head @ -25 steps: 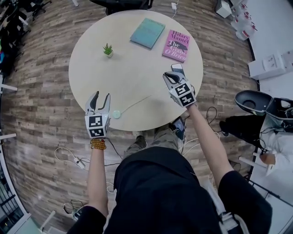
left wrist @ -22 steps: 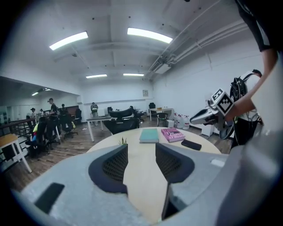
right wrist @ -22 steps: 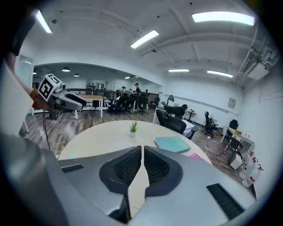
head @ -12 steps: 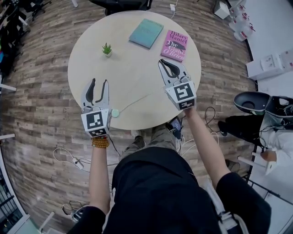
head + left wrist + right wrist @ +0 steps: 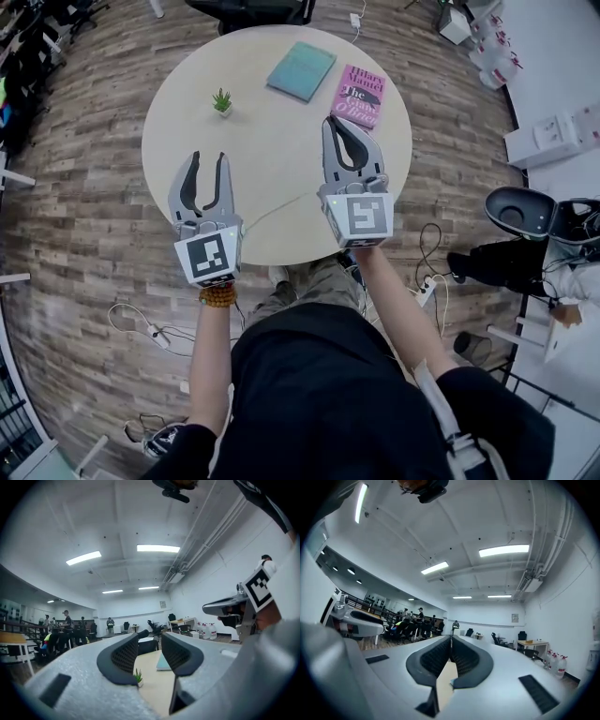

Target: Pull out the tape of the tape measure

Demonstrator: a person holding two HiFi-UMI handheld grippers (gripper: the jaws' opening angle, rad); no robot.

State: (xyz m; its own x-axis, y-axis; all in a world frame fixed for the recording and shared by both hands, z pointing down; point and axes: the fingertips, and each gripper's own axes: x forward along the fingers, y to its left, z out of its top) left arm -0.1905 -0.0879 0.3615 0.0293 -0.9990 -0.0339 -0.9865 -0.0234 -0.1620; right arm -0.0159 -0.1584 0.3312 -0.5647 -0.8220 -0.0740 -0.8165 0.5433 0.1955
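The pulled-out tape [image 5: 281, 207] lies as a thin line on the round table [image 5: 272, 150], running between the two grippers. Its small mint case is hidden behind my left gripper's body. My left gripper [image 5: 208, 157] [image 5: 152, 637] hovers above the table's near left edge. Its jaws are apart with nothing between them and have just been closing. My right gripper [image 5: 333, 122] [image 5: 451, 639] is raised over the table's right side. Its jaws have just closed further, the tips meet, and they hold nothing. Both grippers point level across the room.
A small potted plant [image 5: 222, 101] [image 5: 138, 677], a teal book [image 5: 301, 69] [image 5: 164, 663] and a pink book [image 5: 361, 94] lie on the far half of the table. Cables lie on the wood floor near my feet. A black bin [image 5: 518, 208] stands at the right.
Both grippers have risen off the table toward the head camera and tilted to level. The left jaws have narrowed. The mint case has gone behind the left gripper.
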